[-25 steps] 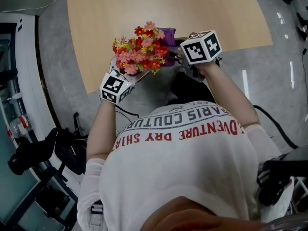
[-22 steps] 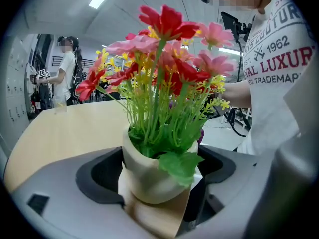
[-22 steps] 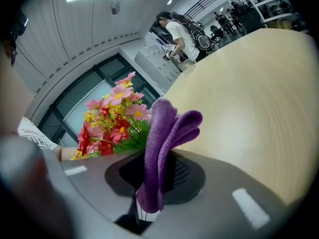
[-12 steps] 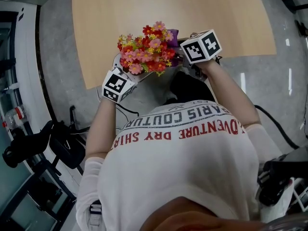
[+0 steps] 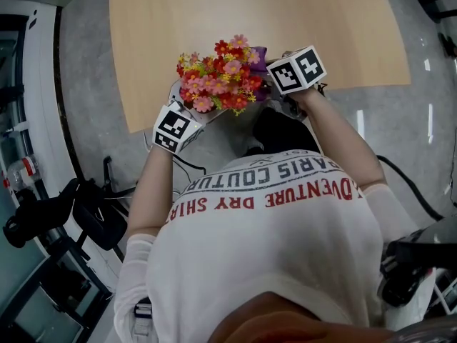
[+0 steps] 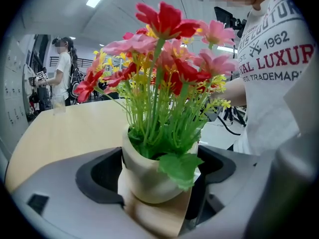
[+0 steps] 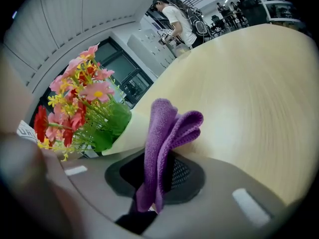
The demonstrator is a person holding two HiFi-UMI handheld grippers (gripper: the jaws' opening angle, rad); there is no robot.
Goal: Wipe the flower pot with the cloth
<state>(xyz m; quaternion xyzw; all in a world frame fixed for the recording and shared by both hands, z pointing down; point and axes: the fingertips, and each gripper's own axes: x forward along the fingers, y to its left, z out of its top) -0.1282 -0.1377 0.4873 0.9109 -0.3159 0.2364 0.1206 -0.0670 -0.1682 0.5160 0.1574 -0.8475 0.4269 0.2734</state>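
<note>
**Pot in left gripper (image 6: 155, 183), cloth (image 7: 162, 143) in right gripper (image 7: 159, 176)**

I see a pale wood bench (image 5: 285, 20) on a grey floor (image 5: 89, 106). The person's shirt (image 5: 271, 220) reads "DRY SHIR" and "1962". My left gripper clamps the cream flower pot (image 6: 144, 176), which holds pink and red flowers (image 5: 221, 73), at the bench's near edge. My right gripper pinches the purple cloth just beside it.

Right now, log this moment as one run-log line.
left tool: shut on flower pot | right tool: shut on cloth | cloth: purple, beside flower pot, contact unclear
</note>
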